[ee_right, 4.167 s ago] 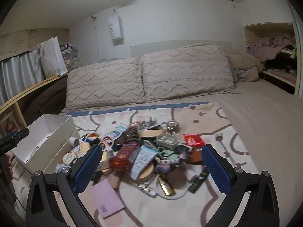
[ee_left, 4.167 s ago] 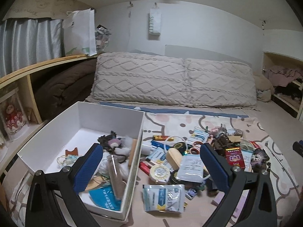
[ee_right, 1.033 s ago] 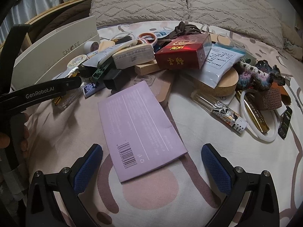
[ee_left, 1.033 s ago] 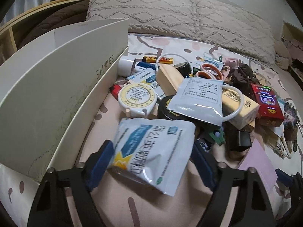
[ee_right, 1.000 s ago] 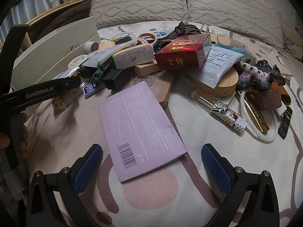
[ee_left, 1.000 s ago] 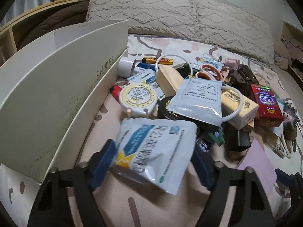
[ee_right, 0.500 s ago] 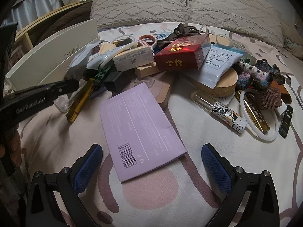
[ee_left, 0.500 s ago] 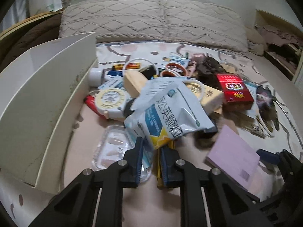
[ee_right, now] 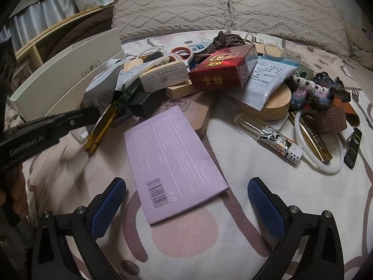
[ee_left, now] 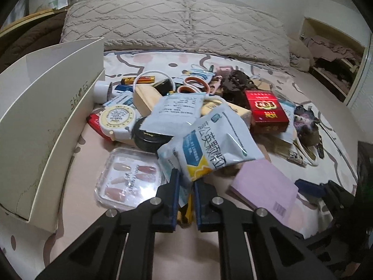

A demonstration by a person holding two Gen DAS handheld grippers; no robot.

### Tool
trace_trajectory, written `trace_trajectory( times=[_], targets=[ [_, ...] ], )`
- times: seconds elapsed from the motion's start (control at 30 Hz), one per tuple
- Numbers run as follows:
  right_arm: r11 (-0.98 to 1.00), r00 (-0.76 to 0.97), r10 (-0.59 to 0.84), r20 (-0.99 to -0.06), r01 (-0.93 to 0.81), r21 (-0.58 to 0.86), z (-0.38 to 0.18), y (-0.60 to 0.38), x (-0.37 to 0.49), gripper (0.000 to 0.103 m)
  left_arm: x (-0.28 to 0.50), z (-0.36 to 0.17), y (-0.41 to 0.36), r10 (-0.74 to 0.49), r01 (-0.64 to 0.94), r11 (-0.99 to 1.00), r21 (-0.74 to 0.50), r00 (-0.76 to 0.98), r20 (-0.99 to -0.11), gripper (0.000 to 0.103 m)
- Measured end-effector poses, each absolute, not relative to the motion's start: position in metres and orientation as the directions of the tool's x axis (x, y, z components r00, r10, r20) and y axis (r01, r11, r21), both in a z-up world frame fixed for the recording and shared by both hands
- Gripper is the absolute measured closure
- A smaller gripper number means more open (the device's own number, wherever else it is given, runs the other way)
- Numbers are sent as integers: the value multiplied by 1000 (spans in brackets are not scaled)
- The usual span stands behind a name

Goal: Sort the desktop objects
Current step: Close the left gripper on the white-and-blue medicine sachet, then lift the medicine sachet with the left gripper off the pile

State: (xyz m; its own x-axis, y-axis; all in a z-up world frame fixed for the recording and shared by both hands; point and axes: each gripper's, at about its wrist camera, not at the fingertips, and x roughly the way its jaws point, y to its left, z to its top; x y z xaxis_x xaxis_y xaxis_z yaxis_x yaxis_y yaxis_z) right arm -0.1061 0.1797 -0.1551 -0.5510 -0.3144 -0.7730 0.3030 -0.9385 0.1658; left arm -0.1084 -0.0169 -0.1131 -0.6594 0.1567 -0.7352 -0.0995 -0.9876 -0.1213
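Note:
My left gripper [ee_left: 186, 184] is shut on the lower edge of a pale blue foil sachet [ee_left: 209, 140] with blue and yellow print, held up off the bed above the pile. The sachet also shows in the right wrist view [ee_right: 101, 92], with the left gripper's arm [ee_right: 46, 128] at the left. My right gripper [ee_right: 186, 200] is open and empty, low over a flat purple packet [ee_right: 172, 161] with a barcode, which lies between its fingers. The white shoe box [ee_left: 46, 107] stands on the left.
A pile of small items covers the bed: a red box [ee_right: 221, 70], a round tape measure [ee_left: 117, 119], a clear case of false nails [ee_left: 129, 175], scissors [ee_left: 193, 85], wooden blocks [ee_right: 163, 75], a white ring [ee_right: 319, 140], a crochet piece [ee_right: 321, 91]. Two pillows [ee_left: 172, 21] lie behind.
My left gripper has closed on the sachet and lifted it, uncovering the case of false nails and a gold stick. My right gripper has stayed open over the purple packet.

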Motion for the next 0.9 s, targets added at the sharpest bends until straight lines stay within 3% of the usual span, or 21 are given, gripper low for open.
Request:
trace_trajectory(
  times=[0.3, 0.6, 0.9],
  targets=[
    [-937, -561, -325, -761, 302, 177, -153, 182, -105, 1, -85, -115, -11, 162, -128, -986, -102, -657, -737, 92],
    [-943, -581, -290, -760, 310, 123, -151, 177, -101, 26, -49, -114, -9, 197, -163, -980, -118, -658, -727, 92],
    [-939, -578, -318, -752, 304, 163, -148, 189, -92, 30, -24, -121, 2, 225, -205, -971, -119, -638, -737, 91]
  ],
)
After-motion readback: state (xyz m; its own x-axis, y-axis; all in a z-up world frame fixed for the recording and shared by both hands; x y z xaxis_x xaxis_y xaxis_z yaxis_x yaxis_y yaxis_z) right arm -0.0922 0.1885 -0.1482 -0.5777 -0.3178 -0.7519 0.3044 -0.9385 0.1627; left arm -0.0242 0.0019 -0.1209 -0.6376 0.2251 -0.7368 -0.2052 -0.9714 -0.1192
